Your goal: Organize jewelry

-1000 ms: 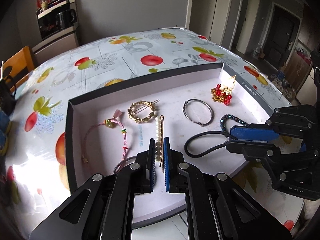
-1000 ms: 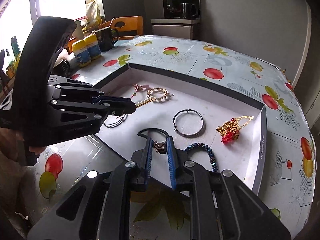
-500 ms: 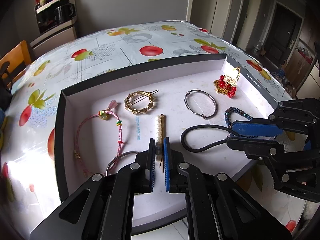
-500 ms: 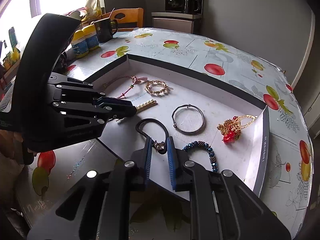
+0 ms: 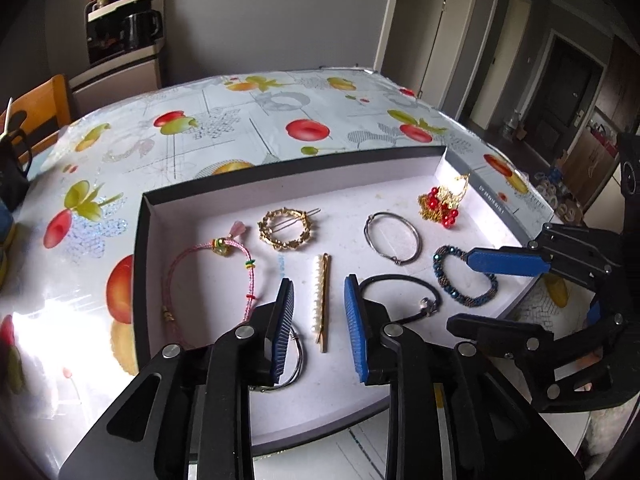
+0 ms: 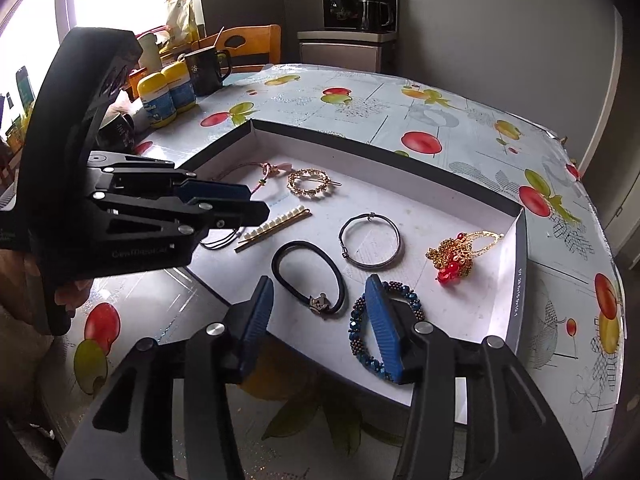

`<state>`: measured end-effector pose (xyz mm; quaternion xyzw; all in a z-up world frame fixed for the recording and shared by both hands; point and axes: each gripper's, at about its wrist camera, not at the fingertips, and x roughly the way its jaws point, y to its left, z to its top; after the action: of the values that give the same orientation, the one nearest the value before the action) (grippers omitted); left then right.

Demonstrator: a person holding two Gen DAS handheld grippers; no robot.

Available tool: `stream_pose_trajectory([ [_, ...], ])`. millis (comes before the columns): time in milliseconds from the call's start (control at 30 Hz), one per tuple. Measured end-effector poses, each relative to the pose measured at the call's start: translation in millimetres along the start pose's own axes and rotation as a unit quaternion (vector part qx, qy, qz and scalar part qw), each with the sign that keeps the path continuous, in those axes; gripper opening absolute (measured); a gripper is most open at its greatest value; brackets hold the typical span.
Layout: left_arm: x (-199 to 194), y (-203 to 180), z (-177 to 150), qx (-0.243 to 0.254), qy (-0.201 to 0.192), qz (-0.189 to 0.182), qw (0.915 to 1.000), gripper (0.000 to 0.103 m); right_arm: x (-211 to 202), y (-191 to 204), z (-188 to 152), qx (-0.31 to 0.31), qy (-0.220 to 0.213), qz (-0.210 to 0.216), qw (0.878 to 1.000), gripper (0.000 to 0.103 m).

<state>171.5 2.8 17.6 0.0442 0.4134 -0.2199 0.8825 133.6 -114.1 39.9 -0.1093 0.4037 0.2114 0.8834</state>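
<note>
A white-lined tray (image 5: 280, 172) with black walls holds the jewelry. My left gripper (image 5: 319, 286) is opening, and the pearl hairpin (image 5: 318, 272) lies flat on the tray floor between its pads, untouched. My right gripper (image 6: 320, 284) is also opening, with the charm of the black hair tie (image 6: 280, 256) lying free between its fingers. A blue beaded bracelet (image 6: 356, 316) sits partly behind the right finger. Also in the tray are a pink cord bracelet (image 5: 248, 264), a gold wreath clip (image 5: 286, 228), a silver bangle (image 5: 392, 236) and a red-beaded gold ornament (image 5: 440, 204).
The tray sits at the near edge of a fruit-patterned table (image 5: 240, 120). A black mug (image 6: 206, 70) and two yellow-lidded bottles (image 6: 166, 94) stand at the far left. A wooden chair (image 6: 248, 46) and a cabinet with a coffee machine (image 6: 356, 4) stand beyond the table.
Both grippers went from shut to open. The left let go of the pearl hairpin and the right let go of the hair tie's charm; both pieces now lie on the tray floor.
</note>
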Motion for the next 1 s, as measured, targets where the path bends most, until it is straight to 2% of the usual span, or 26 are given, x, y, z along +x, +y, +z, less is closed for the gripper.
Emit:
stream_pose_trajectory([
  [67, -11.8, -2.6, 1.0, 0.003, -0.012, 0.007, 0.9999, 0.031, -11.2, -0.5, -2.5, 0.002, -0.008, -0.003, 1.000, 0.048],
  [100, -18.8, -3.9, 0.8, 0.003, -0.019, 0.009, 0.9998, 0.036, -16.7, -1.2, -4.2, 0.004, -0.013, -0.005, 1.000, 0.051],
  [167, -35.5, -7.9, -2.8, 0.005, -0.036, 0.016, 0.9992, 0.052, -30.1, -2.4, -9.4, 0.011, -0.027, -0.006, 1.000, 0.062],
  [200, -42.7, -10.6, -6.0, 0.007, -0.045, 0.025, 0.9986, 0.065, -35.8, -2.5, -12.1, 0.018, -0.034, -0.005, 0.999, 0.068],
  [233, -50.5, -14.2, -10.8, 0.011, -0.055, 0.039, 0.9976, 0.070, -40.9, -2.6, -15.5, 0.024, -0.039, -0.005, 0.999, 0.072],
  [300, -60.5, -19.8, -20.5, 0.019, -0.064, 0.055, 0.9963, 0.073, -48.1, -1.8, -22.5, 0.033, -0.046, -0.006, 0.998, 0.076],
  [367, -67.8, -23.9, -31.1, 0.014, -0.071, 0.066, 0.9952, 0.079, -52.9, -1.1, -27.1, 0.043, -0.052, -0.007, 0.998, 0.083],
  [433, -73.4, -26.7, -40.3, 0.010, -0.076, 0.080, 0.9938, 0.082, -57.8, -2.1, -31.3, 0.055, -0.062, -0.013, 0.996, 0.094],
  [500, -78.0, -28.2, -48.1, 0.002, -0.086, 0.101, 0.9912, 0.086, -61.3, -2.6, -34.1, 0.064, -0.074, -0.027, 0.995, 0.097],
  [600, -83.3, -28.2, -57.6, -0.018, -0.108, 0.125, 0.9861, 0.092, -59.2, -2.0, -36.0, 0.069, -0.082, -0.053, 0.993, 0.097],
  [767, -83.0, -30.3, -63.1, -0.031, -0.141, 0.177, 0.9734, 0.094, -50.8, 0.8, -40.3, 0.071, -0.096, -0.091, 0.989, 0.097],
  [1000, -82.1, -28.7, -66.9, -0.034, -0.167, 0.183, 0.9683, 0.094, -43.5, 0.7, -45.6, 0.073, -0.112, -0.111, 0.985, 0.097],
])
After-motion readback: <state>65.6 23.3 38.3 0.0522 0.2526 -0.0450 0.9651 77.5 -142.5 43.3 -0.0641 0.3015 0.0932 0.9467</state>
